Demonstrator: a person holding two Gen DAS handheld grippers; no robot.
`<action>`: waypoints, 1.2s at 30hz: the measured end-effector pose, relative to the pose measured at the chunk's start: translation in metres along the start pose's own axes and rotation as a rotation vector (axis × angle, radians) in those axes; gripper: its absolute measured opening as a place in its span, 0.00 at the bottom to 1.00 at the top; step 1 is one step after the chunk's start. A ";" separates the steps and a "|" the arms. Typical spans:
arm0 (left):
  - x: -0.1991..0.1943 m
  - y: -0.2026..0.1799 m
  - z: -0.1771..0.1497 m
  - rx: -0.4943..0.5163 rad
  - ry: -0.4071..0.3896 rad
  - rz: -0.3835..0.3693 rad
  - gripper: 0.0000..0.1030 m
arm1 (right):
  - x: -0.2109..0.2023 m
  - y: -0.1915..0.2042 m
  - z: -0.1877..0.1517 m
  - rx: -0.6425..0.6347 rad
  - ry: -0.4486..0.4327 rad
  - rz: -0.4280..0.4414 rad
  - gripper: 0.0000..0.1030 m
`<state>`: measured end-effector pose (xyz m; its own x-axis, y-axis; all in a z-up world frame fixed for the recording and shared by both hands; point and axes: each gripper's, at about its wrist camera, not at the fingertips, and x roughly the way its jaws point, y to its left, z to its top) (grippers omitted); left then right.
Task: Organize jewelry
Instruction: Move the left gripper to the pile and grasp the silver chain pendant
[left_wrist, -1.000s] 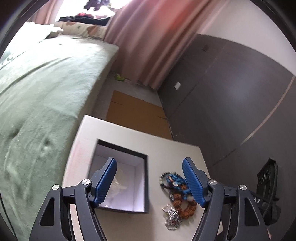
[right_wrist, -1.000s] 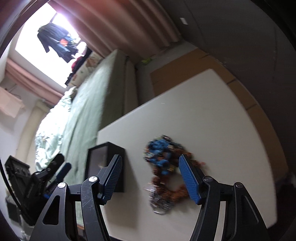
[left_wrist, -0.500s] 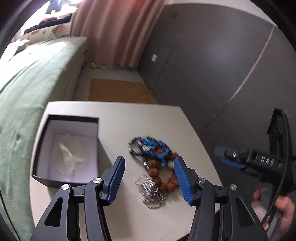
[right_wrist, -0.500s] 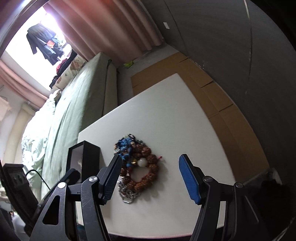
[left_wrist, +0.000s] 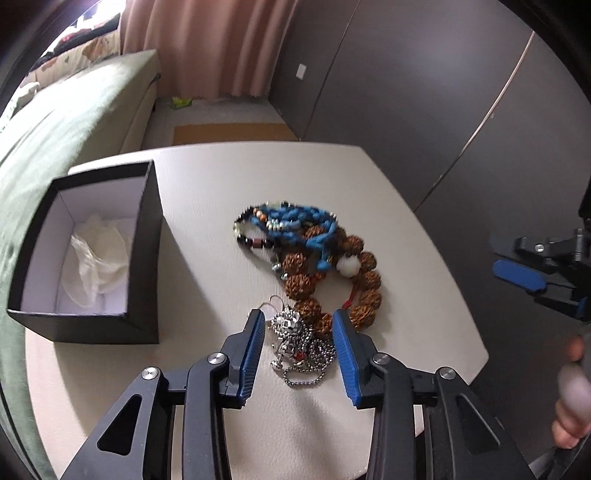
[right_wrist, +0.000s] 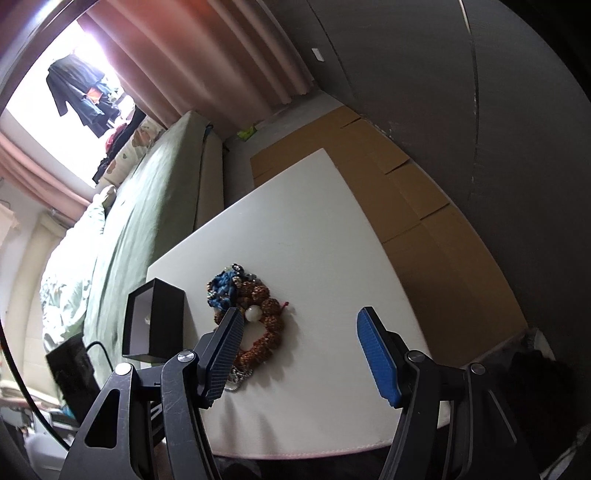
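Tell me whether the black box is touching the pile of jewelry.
Apart. The left wrist view shows a strip of bare white table between the black box and the jewelry pile.

We find no text, label, brand, number or sign that we can read in either view.
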<state>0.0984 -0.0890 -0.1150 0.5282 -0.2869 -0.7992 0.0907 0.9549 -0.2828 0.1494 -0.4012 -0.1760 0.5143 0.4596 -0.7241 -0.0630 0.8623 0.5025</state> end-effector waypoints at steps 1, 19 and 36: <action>0.002 0.000 0.000 -0.001 0.005 0.003 0.38 | 0.000 -0.002 0.000 0.002 0.003 -0.002 0.63; 0.009 0.013 0.000 -0.070 0.041 -0.034 0.00 | 0.008 0.009 -0.009 -0.049 0.041 -0.033 0.63; -0.047 0.028 0.011 -0.144 -0.085 -0.138 0.01 | 0.019 0.024 -0.017 -0.082 0.060 -0.046 0.63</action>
<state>0.0855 -0.0484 -0.0793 0.5891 -0.4009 -0.7016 0.0491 0.8844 -0.4641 0.1433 -0.3681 -0.1851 0.4660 0.4288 -0.7740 -0.1111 0.8962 0.4296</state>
